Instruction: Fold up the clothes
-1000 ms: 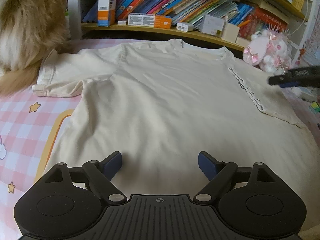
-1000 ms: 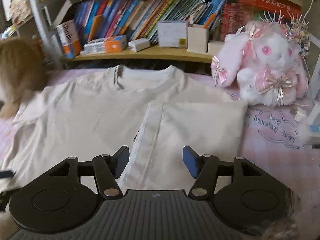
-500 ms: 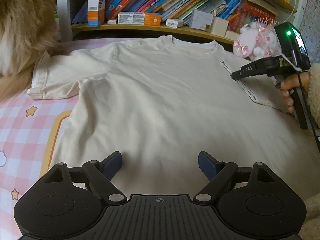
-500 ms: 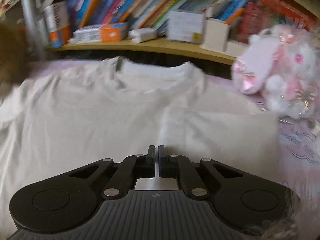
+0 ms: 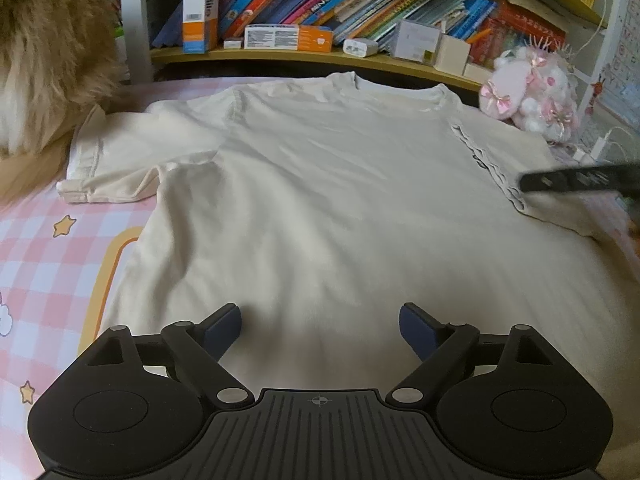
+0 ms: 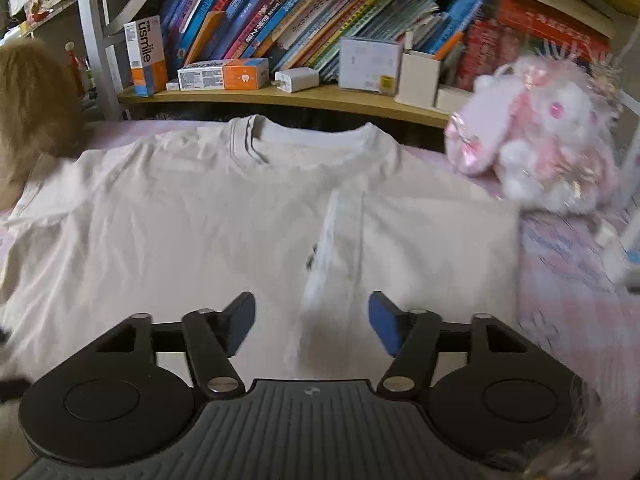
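A cream T-shirt (image 5: 320,200) lies flat on the pink checked bed, collar toward the bookshelf. Its left sleeve (image 5: 120,160) is spread out; its right sleeve (image 6: 432,240) is folded inward over the chest, hem edge running down the middle of the right wrist view. My left gripper (image 5: 320,326) hovers open over the shirt's lower body. My right gripper (image 6: 312,320) is open just above the folded sleeve's hem, nothing between its fingers. In the left wrist view the right gripper (image 5: 576,178) shows as a dark bar at the right edge over that sleeve.
A fluffy tan plush (image 5: 44,52) sits at the bed's far left, touching the left sleeve. A pink and white bunny plush (image 6: 540,140) sits at the far right. A wooden shelf (image 5: 300,56) with books and boxes runs behind the collar. White charger cables (image 5: 600,144) lie at the right.
My right gripper was shut half a second ago and now stands open above the folded sleeve. The left gripper stayed open and has barely shifted.
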`<state>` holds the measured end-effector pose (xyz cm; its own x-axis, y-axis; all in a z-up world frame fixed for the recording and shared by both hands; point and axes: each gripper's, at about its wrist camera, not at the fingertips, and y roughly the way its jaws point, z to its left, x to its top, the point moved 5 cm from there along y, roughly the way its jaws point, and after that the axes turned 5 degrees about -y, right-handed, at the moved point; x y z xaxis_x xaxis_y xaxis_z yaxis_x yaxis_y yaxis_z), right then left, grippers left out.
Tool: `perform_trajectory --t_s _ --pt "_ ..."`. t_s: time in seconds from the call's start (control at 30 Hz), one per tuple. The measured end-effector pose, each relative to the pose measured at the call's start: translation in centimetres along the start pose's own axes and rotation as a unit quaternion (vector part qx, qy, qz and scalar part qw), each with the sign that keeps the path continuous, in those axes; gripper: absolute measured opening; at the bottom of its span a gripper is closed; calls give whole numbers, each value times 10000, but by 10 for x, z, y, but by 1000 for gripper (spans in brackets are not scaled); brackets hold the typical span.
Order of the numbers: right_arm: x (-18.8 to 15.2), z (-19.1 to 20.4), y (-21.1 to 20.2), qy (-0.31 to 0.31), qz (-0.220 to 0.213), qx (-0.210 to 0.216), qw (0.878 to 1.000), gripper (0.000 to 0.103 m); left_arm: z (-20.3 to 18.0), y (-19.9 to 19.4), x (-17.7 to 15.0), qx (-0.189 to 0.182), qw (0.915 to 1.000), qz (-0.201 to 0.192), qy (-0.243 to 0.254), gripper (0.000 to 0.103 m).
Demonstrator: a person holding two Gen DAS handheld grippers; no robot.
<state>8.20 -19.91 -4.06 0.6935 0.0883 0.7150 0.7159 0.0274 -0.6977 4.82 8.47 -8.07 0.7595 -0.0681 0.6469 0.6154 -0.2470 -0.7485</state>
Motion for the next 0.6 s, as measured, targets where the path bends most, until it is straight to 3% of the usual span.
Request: perform_trajectory --t_s 0.43,0.6 --pt "-58 -13 -54 378 166 -234 9989 95 -13 -4 -3 297 9986 -36 -447 89" --pt "-77 -14 -54 492 337 -343 9976 97 -23 -13 -8 451 9977 -141 -487 89"
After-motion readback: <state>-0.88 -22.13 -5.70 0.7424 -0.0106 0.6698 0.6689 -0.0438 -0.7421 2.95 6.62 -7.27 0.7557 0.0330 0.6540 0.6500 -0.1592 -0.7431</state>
